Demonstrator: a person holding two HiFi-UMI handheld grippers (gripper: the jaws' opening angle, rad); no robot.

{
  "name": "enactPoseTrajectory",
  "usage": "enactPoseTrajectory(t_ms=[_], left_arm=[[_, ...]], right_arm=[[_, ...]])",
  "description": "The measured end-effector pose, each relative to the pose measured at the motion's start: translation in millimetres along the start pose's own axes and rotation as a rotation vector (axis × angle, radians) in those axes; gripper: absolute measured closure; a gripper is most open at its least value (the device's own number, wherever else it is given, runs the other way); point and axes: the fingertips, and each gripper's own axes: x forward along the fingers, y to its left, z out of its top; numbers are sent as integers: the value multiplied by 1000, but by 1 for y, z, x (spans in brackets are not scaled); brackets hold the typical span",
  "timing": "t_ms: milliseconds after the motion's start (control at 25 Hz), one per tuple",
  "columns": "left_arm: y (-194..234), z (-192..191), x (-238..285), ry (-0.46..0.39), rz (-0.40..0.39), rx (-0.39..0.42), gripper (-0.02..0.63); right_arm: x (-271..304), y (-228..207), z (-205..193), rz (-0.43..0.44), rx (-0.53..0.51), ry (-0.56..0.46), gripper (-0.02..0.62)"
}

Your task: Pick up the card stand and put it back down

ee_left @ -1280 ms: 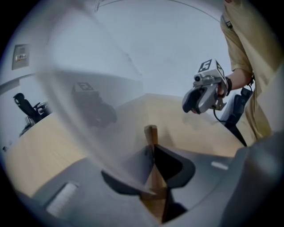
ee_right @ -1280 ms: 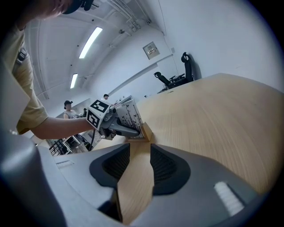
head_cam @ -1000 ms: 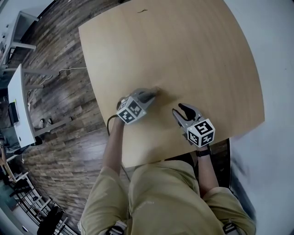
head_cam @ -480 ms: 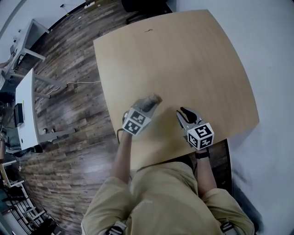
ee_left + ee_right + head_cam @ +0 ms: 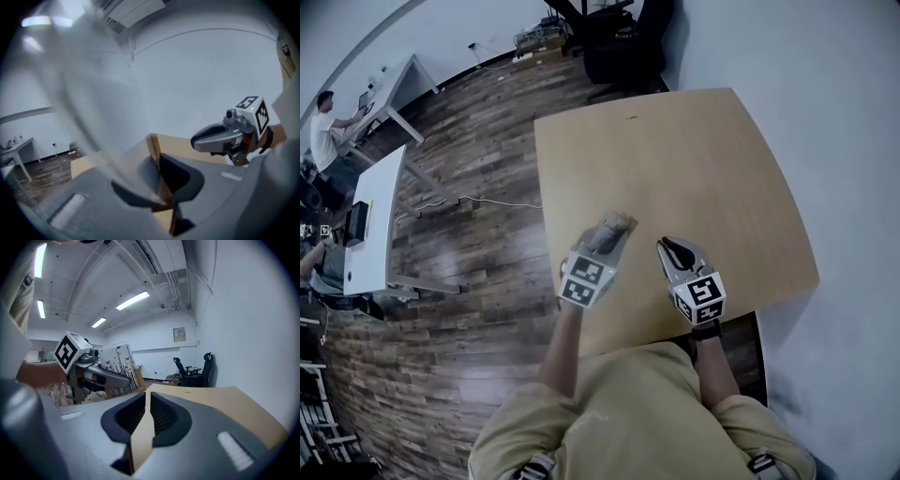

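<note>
1. The left gripper [image 5: 606, 238] is clamped on the card stand [image 5: 617, 223]. In the left gripper view its 2 jaws pinch the stand's wooden base [image 5: 153, 151], and the clear card rises from it as a blurred streak.
2. The card stand is held up off the table [image 5: 703, 150], over the table's near left part.
3. In the right gripper view the stand's card [image 5: 119, 363] faces this way, white with black stems and small butterflies. Its wooden base sits at the tip of the left gripper [image 5: 125, 379].
4. The right gripper [image 5: 669, 247] hangs just right of the left one, apart from it and from the stand.
5. The right gripper's jaws have just been closing. They now stand almost together with only a thin slit between the pads, and nothing is in that slit.
6. Both grippers point toward the far side of the table, each with its marker cube on the near end.
7. Black office chairs [image 5: 619, 42] stand beyond the table's far edge.
8. A white desk [image 5: 375, 220] stands on the wooden floor [image 5: 478, 309] to the left.
</note>
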Motion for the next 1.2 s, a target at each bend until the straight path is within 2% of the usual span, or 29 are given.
enactPoseTrajectory(t_ms=[240,440,680,840,1000,1200], left_arm=[[-5,15,-60,-100,110,-33,555],[-2,9,-93,-194,241,-70,556],[-4,7,-121,-302,354,-125,560],[-8,5,-132,-339,374,-119,560],[-7,-1,-136,-315,399,-104,562],[-5,-11,-130,-300,387,-118,561]], right_arm=[[-12,29,45,-40,-52,-82,575],[-20,38,54,-136,-58,-117,591],[-22,48,65,-160,-59,-143,591],[-23,60,65,-150,-62,-154,591],[-21,67,57,-132,-60,-141,591],[-24,57,45,-140,-51,-121,591]])
